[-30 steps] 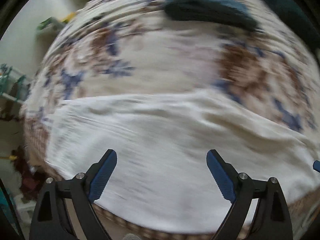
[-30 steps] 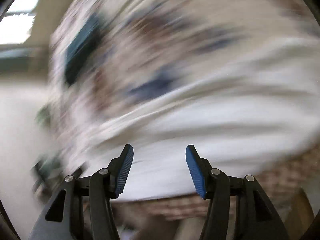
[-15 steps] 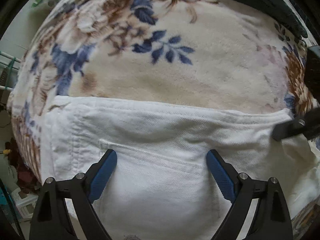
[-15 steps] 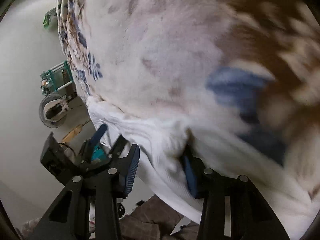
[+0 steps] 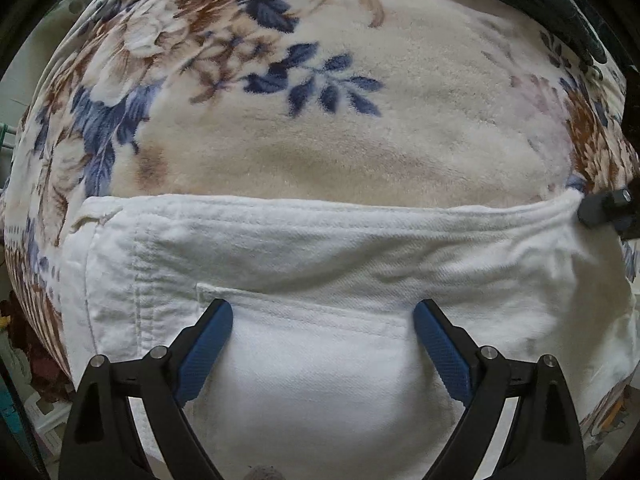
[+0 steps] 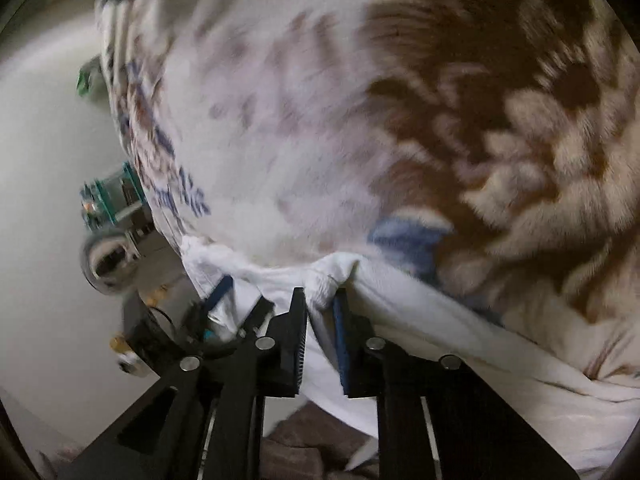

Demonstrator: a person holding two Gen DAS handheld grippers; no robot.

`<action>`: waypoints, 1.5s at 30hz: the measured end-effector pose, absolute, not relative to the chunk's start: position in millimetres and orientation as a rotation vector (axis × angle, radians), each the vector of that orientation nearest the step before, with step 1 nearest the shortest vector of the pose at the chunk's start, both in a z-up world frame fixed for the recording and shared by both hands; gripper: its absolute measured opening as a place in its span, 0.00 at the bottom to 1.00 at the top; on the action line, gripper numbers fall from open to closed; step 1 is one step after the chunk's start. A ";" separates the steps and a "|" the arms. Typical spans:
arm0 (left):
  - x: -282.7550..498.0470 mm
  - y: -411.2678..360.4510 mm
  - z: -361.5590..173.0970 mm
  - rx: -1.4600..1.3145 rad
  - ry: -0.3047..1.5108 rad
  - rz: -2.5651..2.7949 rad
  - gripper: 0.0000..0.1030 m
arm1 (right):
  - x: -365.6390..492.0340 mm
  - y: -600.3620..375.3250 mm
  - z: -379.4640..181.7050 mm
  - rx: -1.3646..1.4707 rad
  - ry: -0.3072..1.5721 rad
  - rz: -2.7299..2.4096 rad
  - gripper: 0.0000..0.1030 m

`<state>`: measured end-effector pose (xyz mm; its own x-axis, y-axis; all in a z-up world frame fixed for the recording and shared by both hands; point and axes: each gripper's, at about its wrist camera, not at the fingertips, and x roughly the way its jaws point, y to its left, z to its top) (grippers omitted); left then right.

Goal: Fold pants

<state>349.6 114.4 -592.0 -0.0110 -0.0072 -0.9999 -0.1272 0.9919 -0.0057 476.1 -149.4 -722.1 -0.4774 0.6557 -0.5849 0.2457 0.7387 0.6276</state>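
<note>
White pants (image 5: 320, 248) lie flat on a floral blanket (image 5: 320, 128), with the waistband along the far edge and a back pocket seam showing. My left gripper (image 5: 322, 320) is open just above the pocket area, holding nothing. My right gripper (image 6: 320, 304) is shut on a bunched corner of the white pants (image 6: 328, 276) at the waistband's right end. Its black tip shows in the left wrist view (image 5: 604, 208) at that corner. The left gripper also shows in the right wrist view (image 6: 216, 300), low at the left.
A dark teal cloth (image 5: 560, 8) lies at the blanket's far right. Past the bed's left edge are a teal rack (image 6: 112, 196), a round grey object (image 6: 106, 260) and floor clutter. A brown fabric (image 6: 304, 452) lies below the bed edge.
My right gripper has closed on the pants' waistband corner. My left gripper has come in lower and closer over the pants and stayed open.
</note>
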 end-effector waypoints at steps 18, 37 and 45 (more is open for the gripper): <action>390.7 17.8 -546.2 -0.044 1.482 -0.120 0.91 | 455.8 -220.8 -633.7 0.098 1.847 0.426 0.67; 442.6 -24.5 -613.6 0.097 1.508 -0.103 0.95 | 411.2 -327.1 -684.9 0.203 1.757 0.165 0.00; 436.7 3.4 -546.9 -0.044 1.416 -0.069 0.95 | 405.4 -359.8 -618.7 0.354 1.617 0.087 0.47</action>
